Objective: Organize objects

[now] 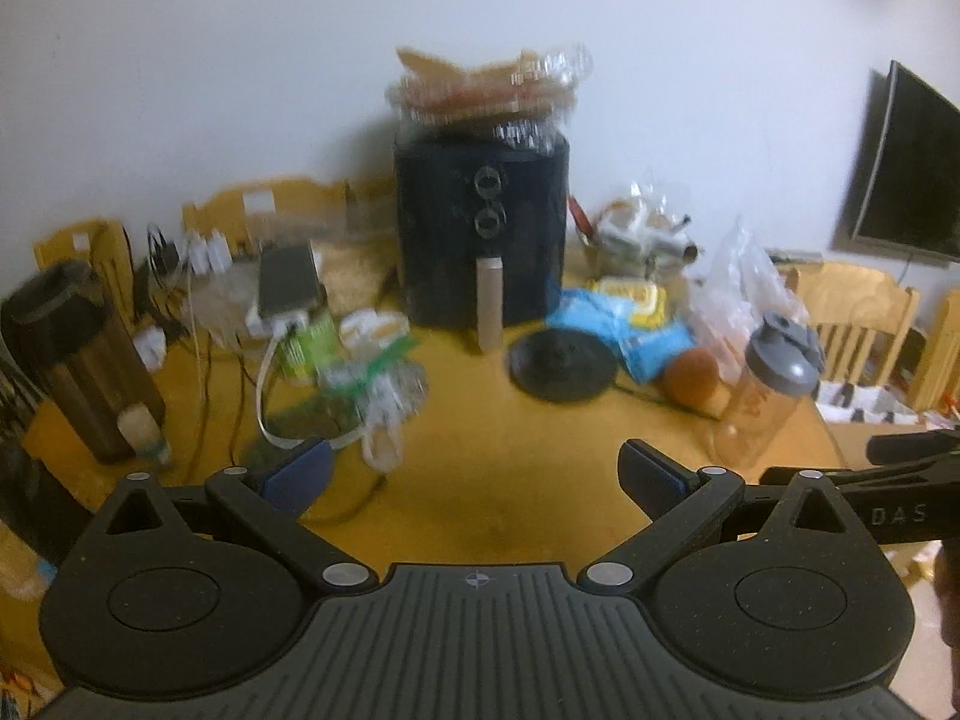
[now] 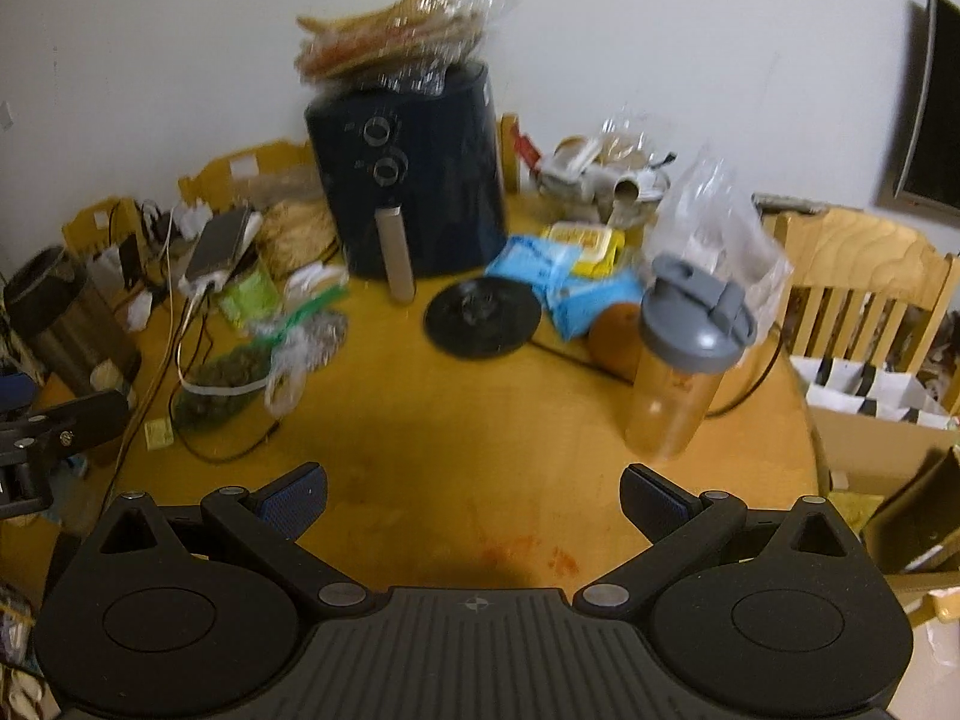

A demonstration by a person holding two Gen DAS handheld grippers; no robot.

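Both grippers are hovering wide apart over the bare front of the wooden table (image 2: 480, 420) — left gripper (image 1: 474, 474) and right gripper (image 2: 474, 495) are holding nothing. A shaker bottle (image 2: 681, 360) is standing upright ahead-right of the right gripper, beside an orange (image 2: 615, 330). The black air fryer (image 2: 414, 180) is sitting at the back — clutter around it.

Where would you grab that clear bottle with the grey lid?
Probably around the clear body of the bottle, below the grey lid. It stands upright, with bare table in front, so the open right gripper could come in level from the front.
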